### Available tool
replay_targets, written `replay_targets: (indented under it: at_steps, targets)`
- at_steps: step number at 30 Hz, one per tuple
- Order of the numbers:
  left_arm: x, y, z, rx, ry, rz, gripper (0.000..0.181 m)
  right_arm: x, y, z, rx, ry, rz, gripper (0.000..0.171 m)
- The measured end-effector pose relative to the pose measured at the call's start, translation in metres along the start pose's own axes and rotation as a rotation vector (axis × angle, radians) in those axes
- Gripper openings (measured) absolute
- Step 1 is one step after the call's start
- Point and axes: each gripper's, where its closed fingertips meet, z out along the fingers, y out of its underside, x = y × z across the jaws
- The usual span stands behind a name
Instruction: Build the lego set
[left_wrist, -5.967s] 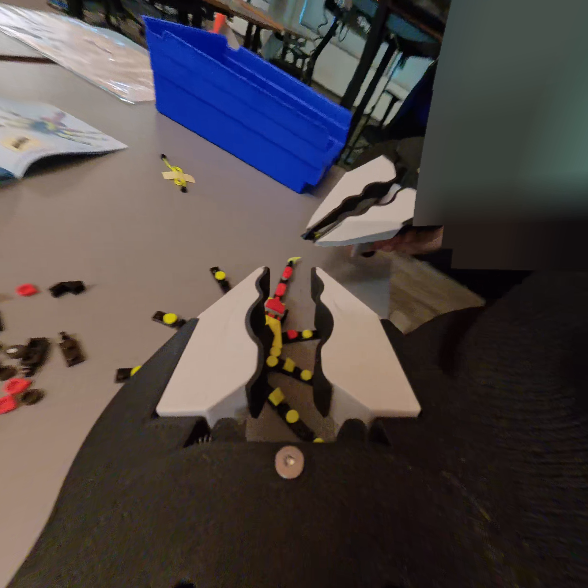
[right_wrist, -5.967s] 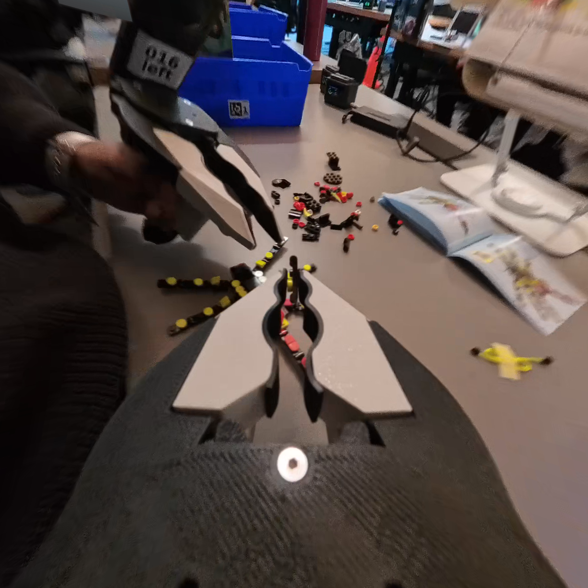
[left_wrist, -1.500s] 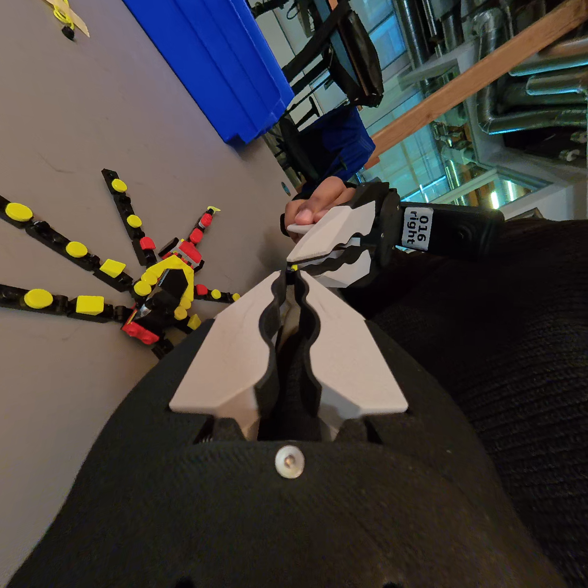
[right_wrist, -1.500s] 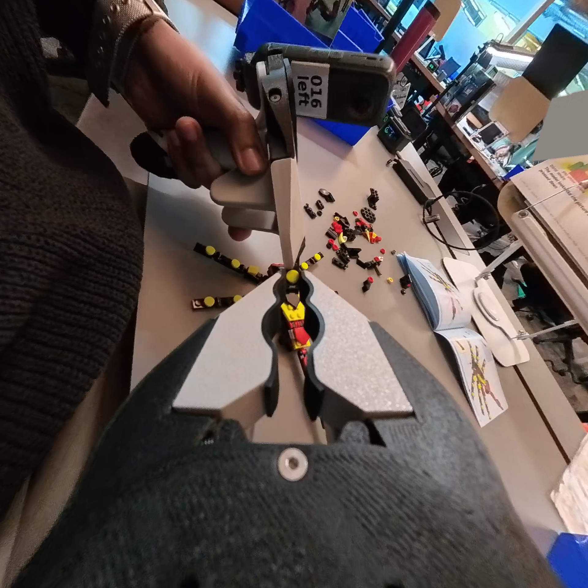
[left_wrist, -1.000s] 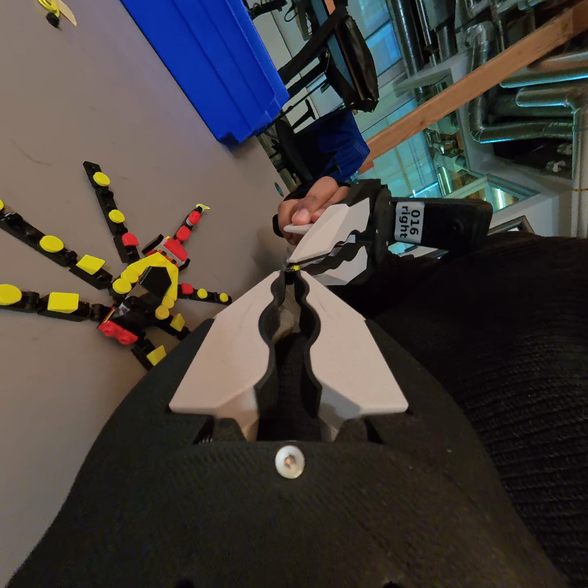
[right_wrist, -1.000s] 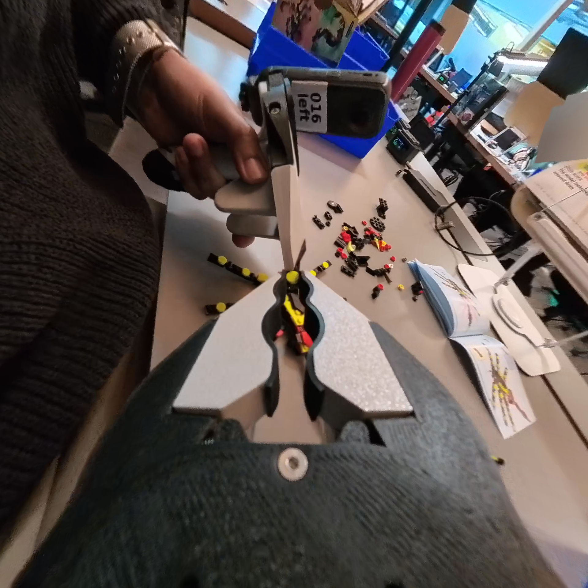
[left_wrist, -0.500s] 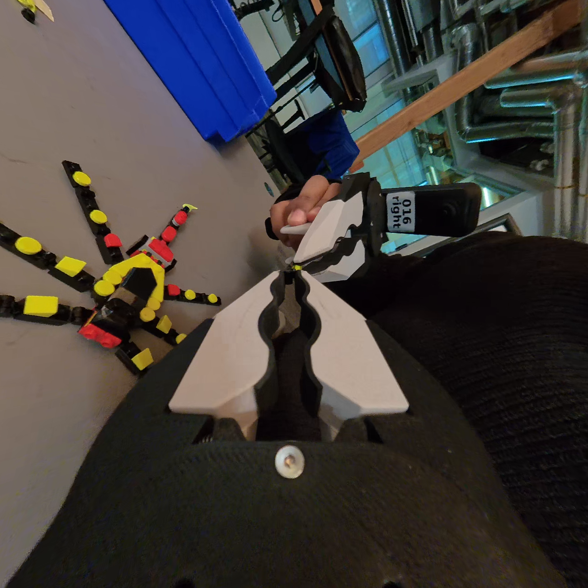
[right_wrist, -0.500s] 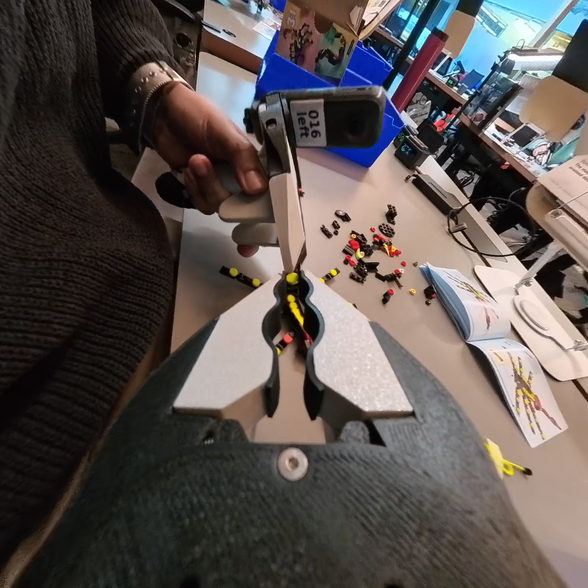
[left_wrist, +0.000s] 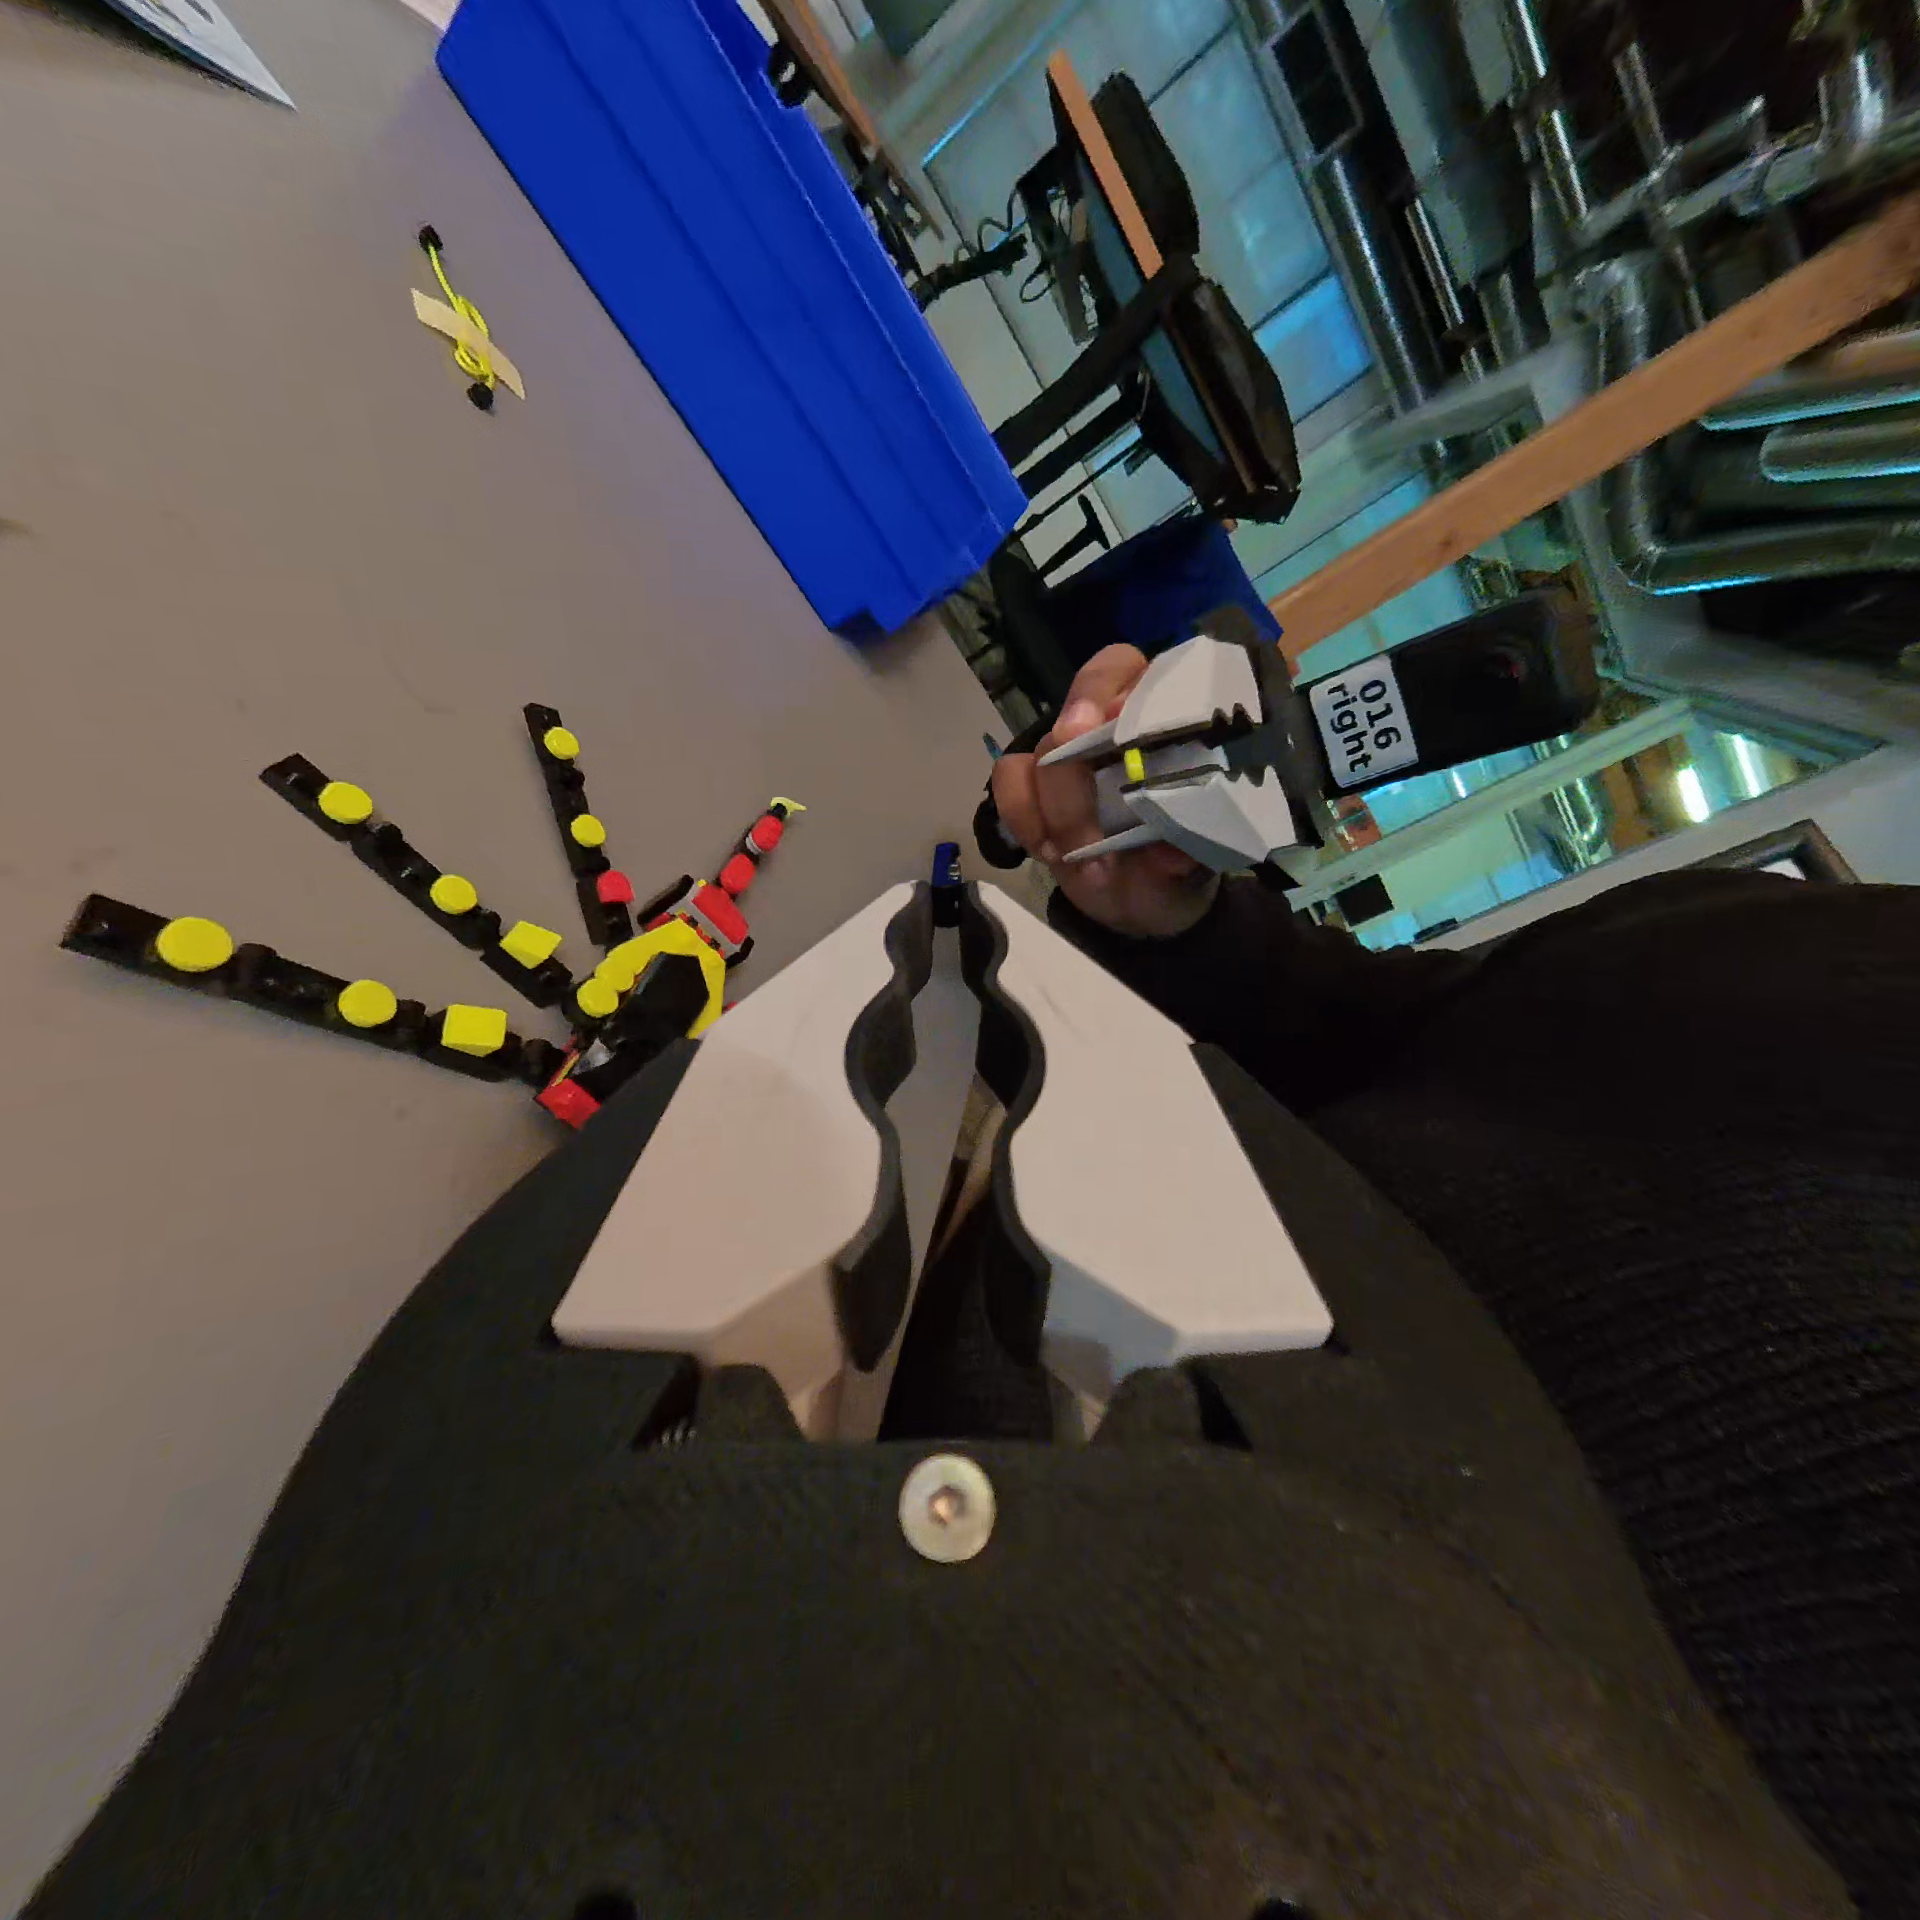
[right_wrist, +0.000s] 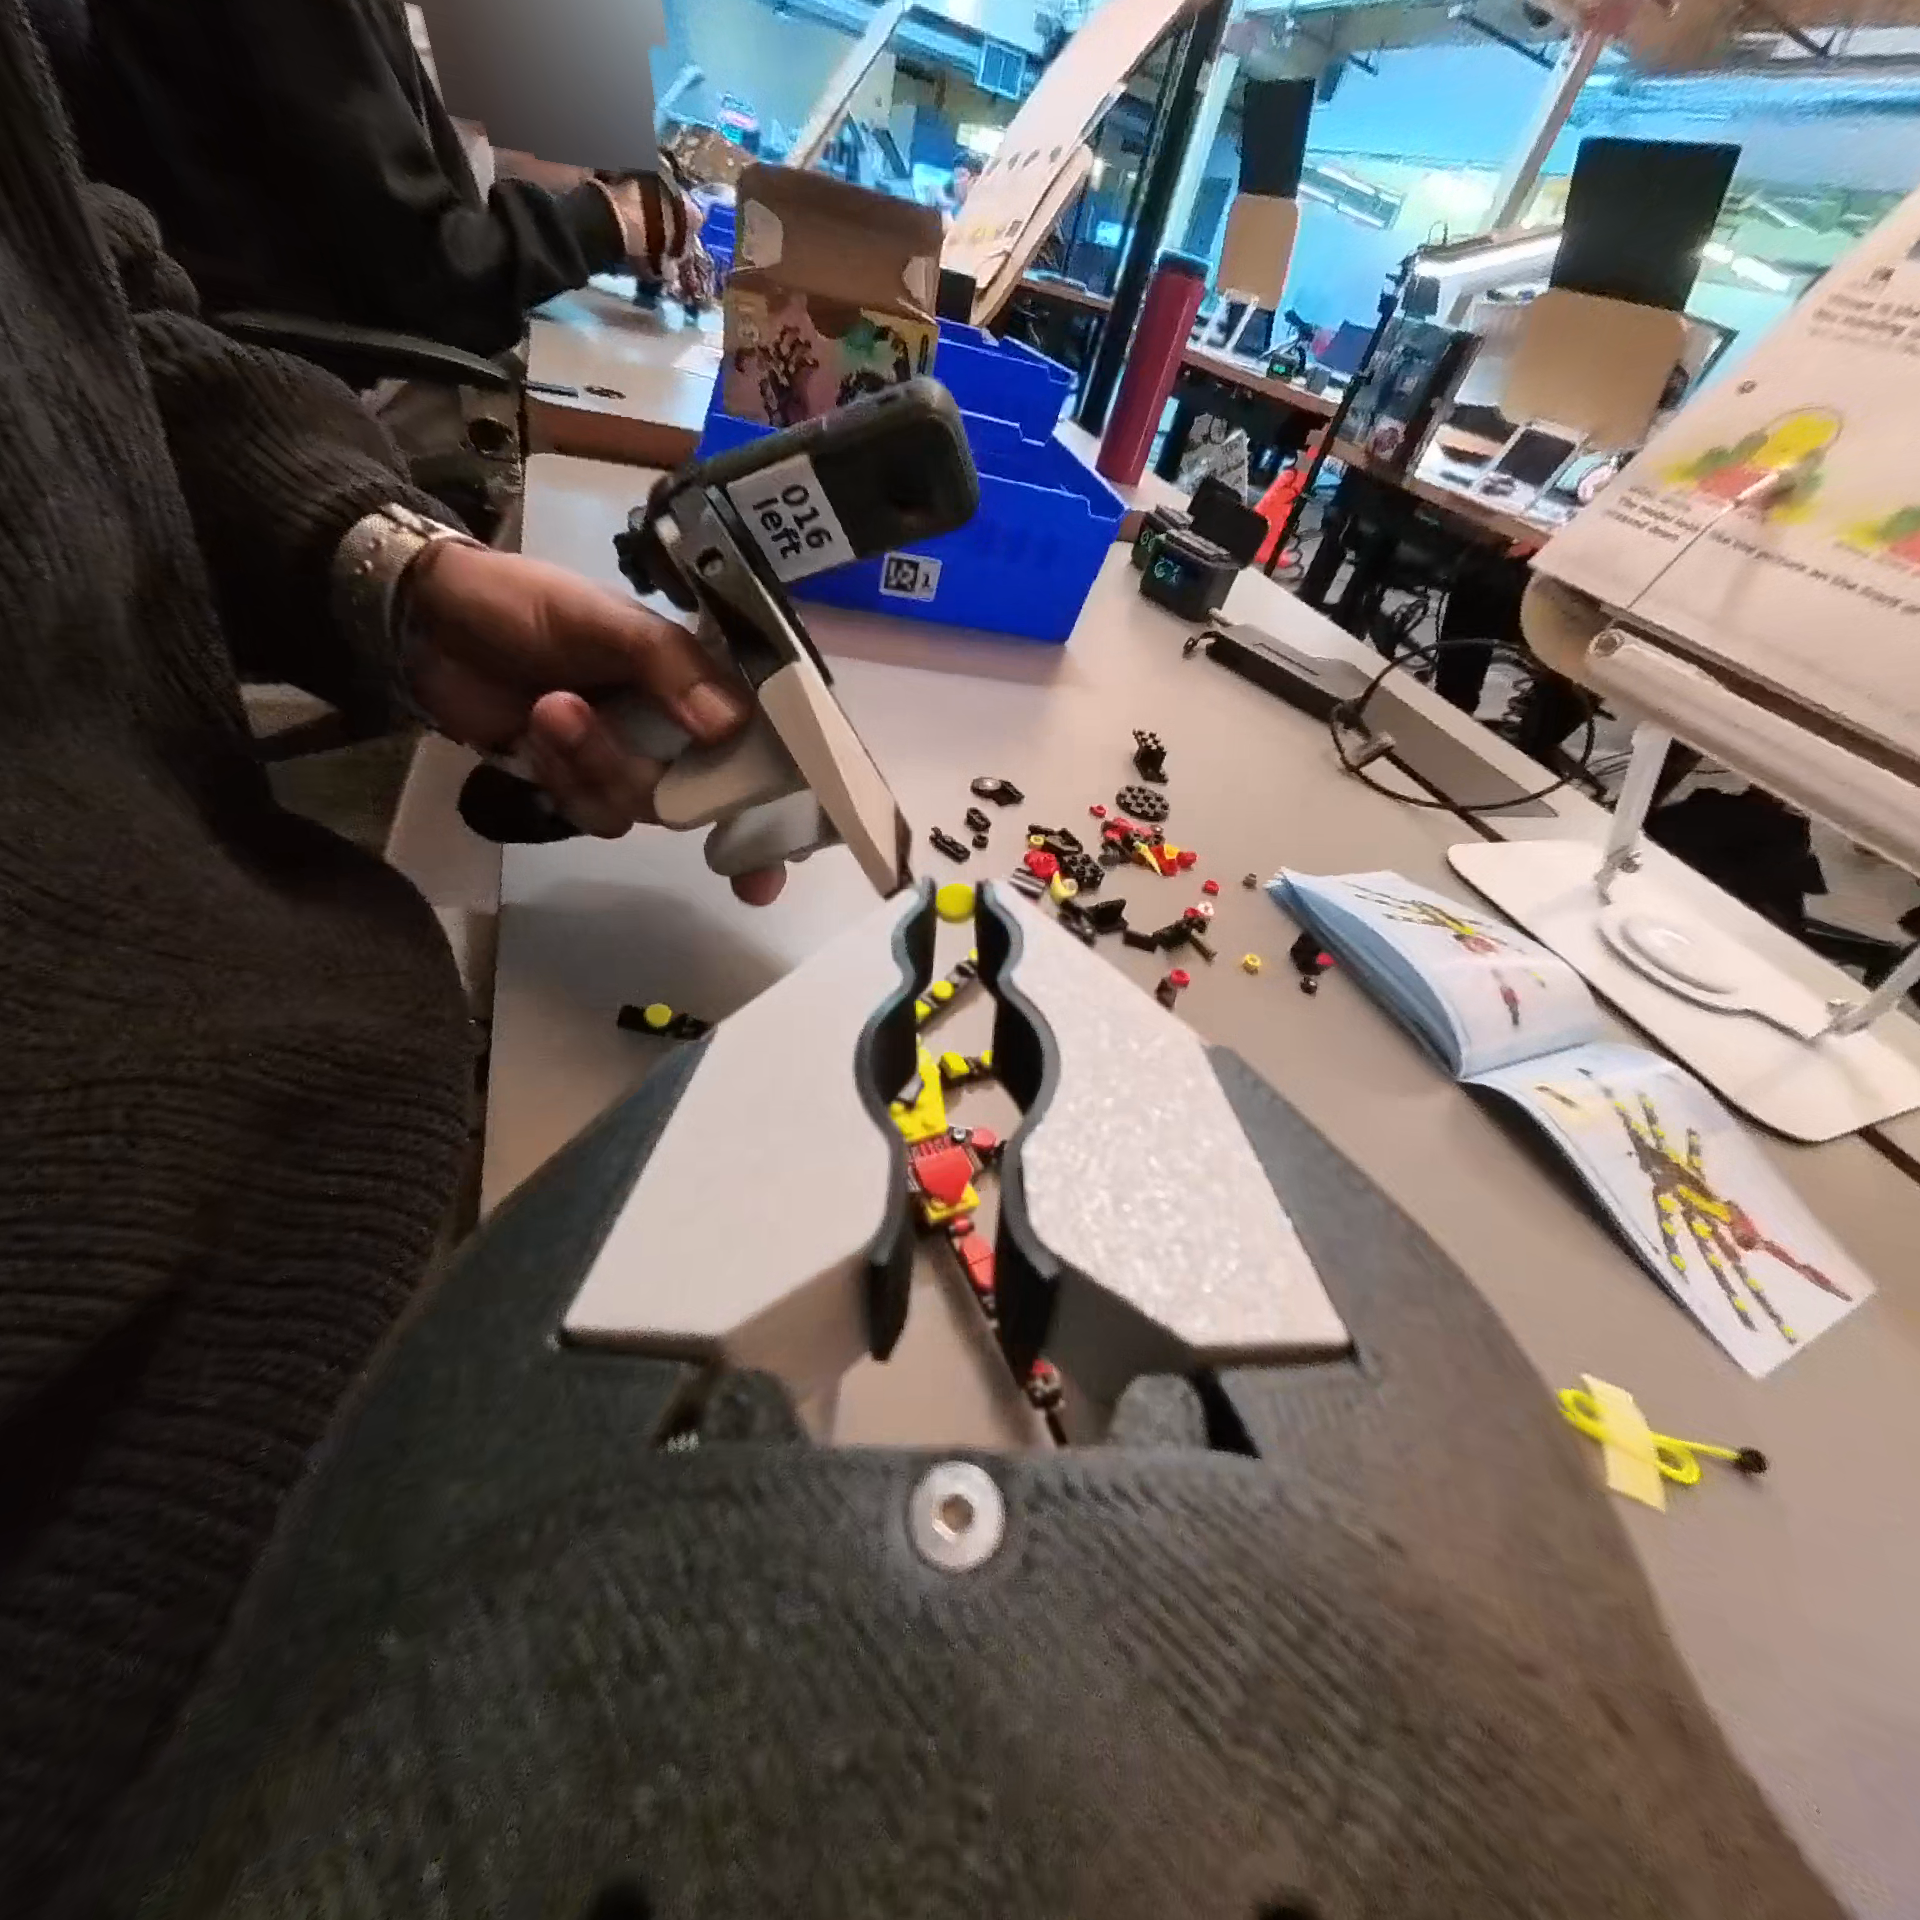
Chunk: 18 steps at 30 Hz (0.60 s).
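Note:
A black, yellow and red lego spider model (left_wrist: 644, 987) lies on the grey table (left_wrist: 260, 540), left of my left gripper (left_wrist: 945, 896). It also shows between my right fingers in the right wrist view (right_wrist: 935, 1143). My left gripper is shut on a small dark piece (left_wrist: 945, 864) and is held above the table. My right gripper (right_wrist: 954, 906) is shut on a small yellow round piece (right_wrist: 954, 900), a short way from the left gripper's tip (right_wrist: 896, 878). The yellow piece also shows in the left wrist view (left_wrist: 1132, 766).
Loose black, red and yellow pieces (right_wrist: 1112, 862) lie in the middle of the table. An open instruction booklet (right_wrist: 1507, 1039) and a white stand base (right_wrist: 1662, 956) are to the right. A blue bin (right_wrist: 987, 540) stands at the back. A yellow cord (right_wrist: 1642, 1444) lies near the front. Some 5 cm of space lies between my two pairs of fingers.
The two grippers were tip to tip and have drawn apart. The right gripper keeps the yellow piece. The left gripper has tilted away with the dark piece.

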Motion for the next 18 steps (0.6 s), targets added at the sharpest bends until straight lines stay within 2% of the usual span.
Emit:
replay_targets:
  at_steps: [4,9,12,18]
  targets:
    - [0.000,-0.003,-0.003,0.016,0.022,-0.015,0.001,0.001,0.004,0.005,-0.015,0.007,-0.005,0.005]
    - [0.001,-0.007,-0.009,0.030,0.027,-0.005,0.001,0.023,0.038,0.022,-0.157,0.055,0.041,0.005]
    - [0.002,-0.009,-0.017,0.031,0.012,0.030,0.001,0.036,0.053,0.048,-0.237,0.017,0.069,0.005]
    - [0.000,-0.009,-0.038,0.034,-0.036,0.079,0.001,0.053,0.089,0.120,-0.440,-0.097,0.064,0.006]
